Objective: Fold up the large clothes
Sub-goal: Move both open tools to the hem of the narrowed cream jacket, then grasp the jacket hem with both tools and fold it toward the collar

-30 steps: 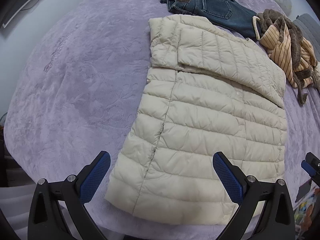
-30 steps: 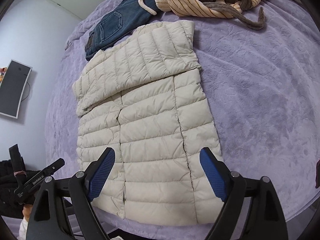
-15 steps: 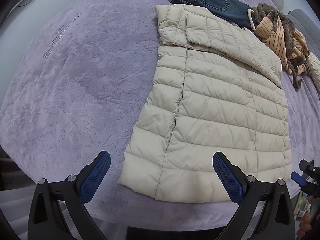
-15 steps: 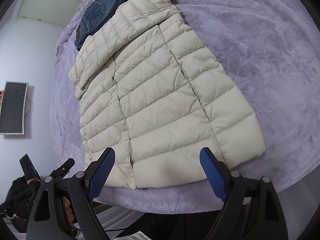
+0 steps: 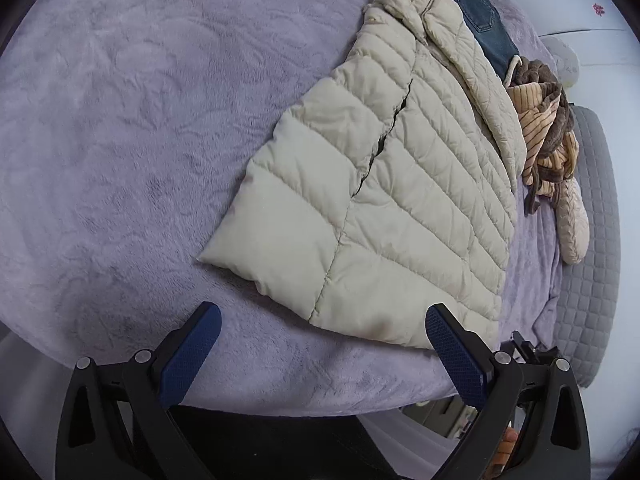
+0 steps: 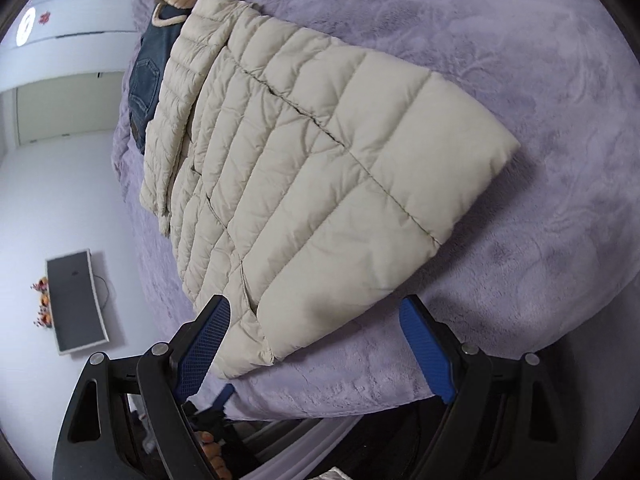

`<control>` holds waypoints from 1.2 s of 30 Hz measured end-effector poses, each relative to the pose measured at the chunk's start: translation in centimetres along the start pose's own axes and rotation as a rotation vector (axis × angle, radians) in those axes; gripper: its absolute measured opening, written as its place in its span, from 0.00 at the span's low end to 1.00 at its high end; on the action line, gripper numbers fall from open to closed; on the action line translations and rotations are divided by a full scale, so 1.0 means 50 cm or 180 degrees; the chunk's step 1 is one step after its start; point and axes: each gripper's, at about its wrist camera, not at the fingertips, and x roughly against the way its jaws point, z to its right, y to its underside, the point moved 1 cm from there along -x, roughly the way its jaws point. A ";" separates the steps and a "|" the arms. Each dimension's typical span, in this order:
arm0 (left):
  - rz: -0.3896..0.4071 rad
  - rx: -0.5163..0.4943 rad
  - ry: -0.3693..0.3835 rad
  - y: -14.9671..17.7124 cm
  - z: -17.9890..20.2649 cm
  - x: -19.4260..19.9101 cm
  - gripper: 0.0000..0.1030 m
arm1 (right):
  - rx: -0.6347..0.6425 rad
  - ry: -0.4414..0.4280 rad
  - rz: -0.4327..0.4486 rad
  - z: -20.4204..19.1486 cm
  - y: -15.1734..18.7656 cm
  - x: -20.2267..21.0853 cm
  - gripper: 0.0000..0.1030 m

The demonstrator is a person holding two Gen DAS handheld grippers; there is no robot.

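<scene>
Both grippers hang wide open over the near edge of the bed, and neither one holds anything. Between the blue pads of the left gripper (image 5: 320, 352) sits the bottom hem of the cream puffer jacket (image 5: 392, 184), close but not touching. The right gripper (image 6: 316, 346) is open the same way, with its left pad just at the hem and its right pad over bare blanket. They look lined up like this so each one can pinch a bottom corner of the jacket and lift it up toward the collar. The jacket lies flat on the purple blanket (image 5: 120, 140) with its sleeves folded in across the top, so it is already a neat long shape, ready to be folded in half. Its hem is very near the edge of the bed, so there is little blanket in front of it, and a pad could slip off the side there. On the outer sides of the jacket there is lots of bare blanket to move in. Farther away it gets crowded. Blue jeans (image 5: 476, 12) lie right by the collar, and a striped tan and brown piece of clothing (image 5: 544, 128) is bunched up beside the jacket's top. The fold should stop before it reaches them.
</scene>
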 end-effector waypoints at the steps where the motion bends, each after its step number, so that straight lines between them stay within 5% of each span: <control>1: -0.0022 0.0002 0.0022 0.002 0.000 -0.008 1.00 | -0.0080 -0.0045 0.0013 0.010 -0.001 -0.002 0.86; 9: -0.0045 -0.0080 0.0235 -0.023 0.048 -0.039 1.00 | -0.0368 -0.0189 0.0095 0.047 -0.019 -0.024 0.86; 20: -0.0072 0.0039 0.0057 -0.055 0.066 -0.076 1.00 | -0.0468 -0.0239 0.0013 0.050 -0.069 -0.047 0.86; 25: -0.0062 0.0104 -0.0076 -0.073 0.067 -0.073 0.68 | -0.0590 -0.0441 -0.0104 0.061 -0.088 -0.049 0.85; 28: -0.0105 0.0156 -0.0003 -0.083 0.062 -0.073 0.34 | -0.0648 -0.0469 -0.0200 0.063 -0.098 -0.052 0.69; 32: -0.0143 0.0178 0.0162 -0.093 0.074 -0.061 0.17 | -0.0688 -0.0451 -0.0290 0.063 -0.114 -0.059 0.14; 36: -0.0013 0.0010 0.0292 -0.115 0.135 -0.013 0.17 | -0.0476 -0.0657 -0.0366 0.024 -0.135 -0.038 0.11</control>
